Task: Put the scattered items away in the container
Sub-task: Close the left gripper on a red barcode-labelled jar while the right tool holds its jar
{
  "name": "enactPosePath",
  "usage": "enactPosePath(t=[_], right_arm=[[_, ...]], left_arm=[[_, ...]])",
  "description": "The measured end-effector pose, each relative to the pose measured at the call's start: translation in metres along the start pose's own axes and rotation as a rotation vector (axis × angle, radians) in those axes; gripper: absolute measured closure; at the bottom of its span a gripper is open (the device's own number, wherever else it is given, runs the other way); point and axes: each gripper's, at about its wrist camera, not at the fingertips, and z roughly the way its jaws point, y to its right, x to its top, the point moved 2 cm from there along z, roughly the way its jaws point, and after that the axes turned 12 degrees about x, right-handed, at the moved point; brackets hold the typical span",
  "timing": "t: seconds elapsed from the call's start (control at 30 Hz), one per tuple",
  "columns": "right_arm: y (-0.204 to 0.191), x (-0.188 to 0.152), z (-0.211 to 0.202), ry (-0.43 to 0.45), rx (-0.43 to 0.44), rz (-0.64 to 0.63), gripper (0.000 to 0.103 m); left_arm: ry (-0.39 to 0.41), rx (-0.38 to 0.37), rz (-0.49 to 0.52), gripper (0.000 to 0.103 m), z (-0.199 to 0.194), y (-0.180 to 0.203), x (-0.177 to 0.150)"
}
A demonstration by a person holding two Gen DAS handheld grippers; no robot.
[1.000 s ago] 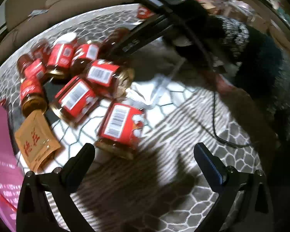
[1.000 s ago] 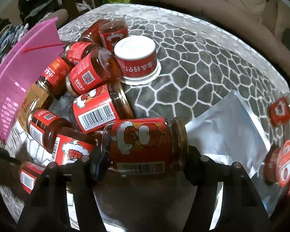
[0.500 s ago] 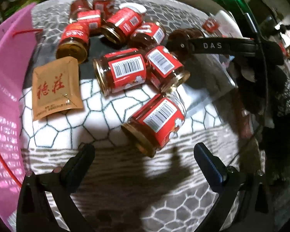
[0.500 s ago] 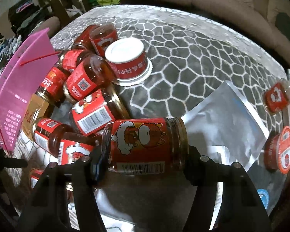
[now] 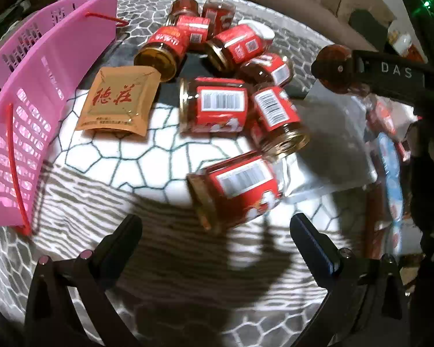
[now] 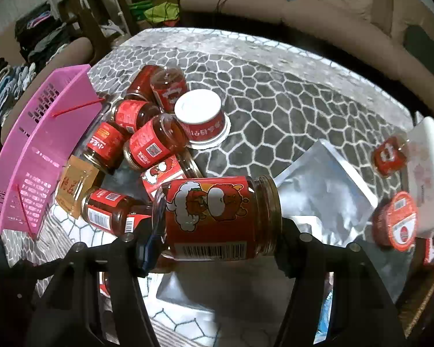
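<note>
My right gripper (image 6: 214,237) is shut on a red-labelled glass jar (image 6: 217,217), which lies sideways between the fingers, lifted above the patterned tabletop. The left wrist view shows that same jar (image 5: 335,66) end-on at the upper right. My left gripper (image 5: 215,228) is open and holds nothing; another jar (image 5: 240,188) lies on its side just beyond its fingertips. Behind it is a heap of several similar jars (image 5: 217,104) and a brown sachet (image 5: 118,101). The pink basket (image 5: 29,115) stands at the left, also in the right wrist view (image 6: 40,156).
A silver foil pouch (image 6: 318,188) lies right of the jars. A white-lidded cup (image 6: 201,118) stands behind the heap. Small red-lidded cups (image 6: 396,219) and a white box (image 6: 428,173) sit at the right edge. A brown sofa (image 6: 303,8) runs behind the table.
My right gripper has risen with the jar still in it, so the heap looks farther below. The left gripper has rolled, bringing the pink basket into its view on the left.
</note>
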Motion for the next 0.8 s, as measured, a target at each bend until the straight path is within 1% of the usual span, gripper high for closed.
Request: enactPosePath(t=[0.2, 0.3, 0.43, 0.53, 0.6, 0.7, 0.77, 0.8], right_arm=[[0.001, -0.003, -0.011, 0.003, -0.011, 0.010, 0.043], [0.004, -0.004, -0.020, 0.019, 0.001, 0.014, 0.043], [0.007, -0.003, -0.029, 0.039, 0.006, 0.018, 0.043], [0.008, -0.003, -0.029, 0.041, 0.015, 0.019, 0.043], [0.007, -0.005, -0.027, 0.037, 0.021, 0.015, 0.043], [0.004, -0.006, -0.023, 0.024, 0.025, -0.002, 0.043], [0.004, -0.005, -0.022, 0.023, 0.027, -0.003, 0.043], [0.004, -0.005, -0.022, 0.025, 0.031, -0.002, 0.043]], left_arm=[[0.007, 0.031, -0.068, 0.000, 0.001, 0.006, 0.011], [0.012, 0.047, -0.096, 0.000, 0.003, 0.014, 0.018], [-0.002, 0.057, -0.111, 0.001, 0.007, 0.023, 0.017], [0.017, 0.077, -0.129, 0.001, 0.006, 0.026, 0.016], [0.030, 0.104, -0.150, 0.001, 0.008, 0.027, 0.016], [-0.001, 0.102, -0.164, 0.001, 0.015, 0.023, 0.017], [-0.026, 0.108, -0.179, 0.011, 0.023, 0.023, 0.019], [-0.037, 0.121, -0.182, 0.014, 0.028, 0.022, 0.019]])
